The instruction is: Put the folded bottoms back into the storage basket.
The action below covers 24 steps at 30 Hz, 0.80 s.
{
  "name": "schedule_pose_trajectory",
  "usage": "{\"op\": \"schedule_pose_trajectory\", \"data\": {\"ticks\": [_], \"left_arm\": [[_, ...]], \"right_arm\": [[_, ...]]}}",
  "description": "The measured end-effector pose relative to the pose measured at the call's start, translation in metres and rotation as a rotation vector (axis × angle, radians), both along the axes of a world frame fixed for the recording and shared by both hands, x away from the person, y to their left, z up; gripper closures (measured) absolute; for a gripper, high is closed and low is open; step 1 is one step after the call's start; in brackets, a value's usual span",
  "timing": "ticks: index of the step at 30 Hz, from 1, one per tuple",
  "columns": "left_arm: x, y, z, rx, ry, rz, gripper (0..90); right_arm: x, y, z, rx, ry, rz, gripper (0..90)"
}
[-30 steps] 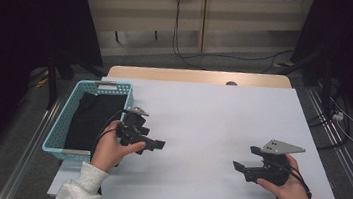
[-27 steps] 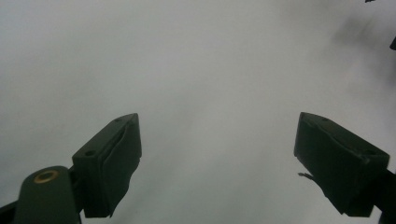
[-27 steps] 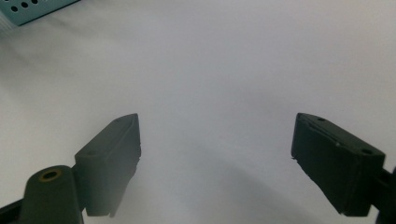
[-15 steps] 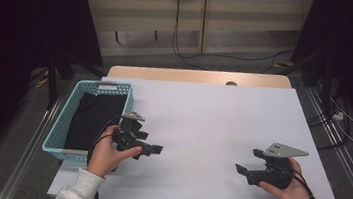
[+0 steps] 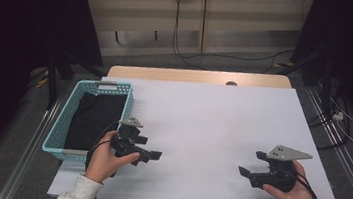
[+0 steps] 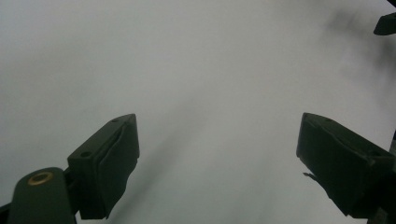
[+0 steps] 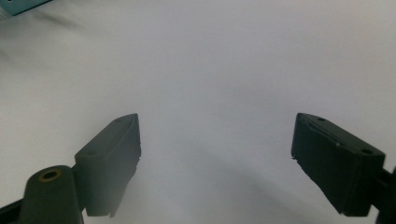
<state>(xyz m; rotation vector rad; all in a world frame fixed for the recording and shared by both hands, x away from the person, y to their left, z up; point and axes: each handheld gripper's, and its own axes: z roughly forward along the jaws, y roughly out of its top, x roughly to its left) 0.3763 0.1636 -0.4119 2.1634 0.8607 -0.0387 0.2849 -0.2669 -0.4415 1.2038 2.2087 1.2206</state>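
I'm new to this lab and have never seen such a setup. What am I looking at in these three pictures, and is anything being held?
A person sits at a white table and holds a hand-held claw in each hand: the left claw and the right claw. The high view comes from a fixed camera above the person, looking down on the table. The other two come from cameras riding on the claws, looking along their two black jaws. In the left claw's view and the right claw's view the jaws stand wide apart with bare table between them, so nothing is held. A blue basket sits at the table's left edge with something dark in it.
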Motion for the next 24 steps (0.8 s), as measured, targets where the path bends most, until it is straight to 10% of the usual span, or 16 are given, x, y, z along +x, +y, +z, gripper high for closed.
{"op": "schedule_pose_trajectory", "data": {"ticks": [24], "left_arm": [[-0.007,0.01,-0.011,-0.022,-0.024,-0.004,11.5]], "right_arm": [[-0.006,-0.007,-0.004,-0.01,0.005,-0.005,14.9]]}}
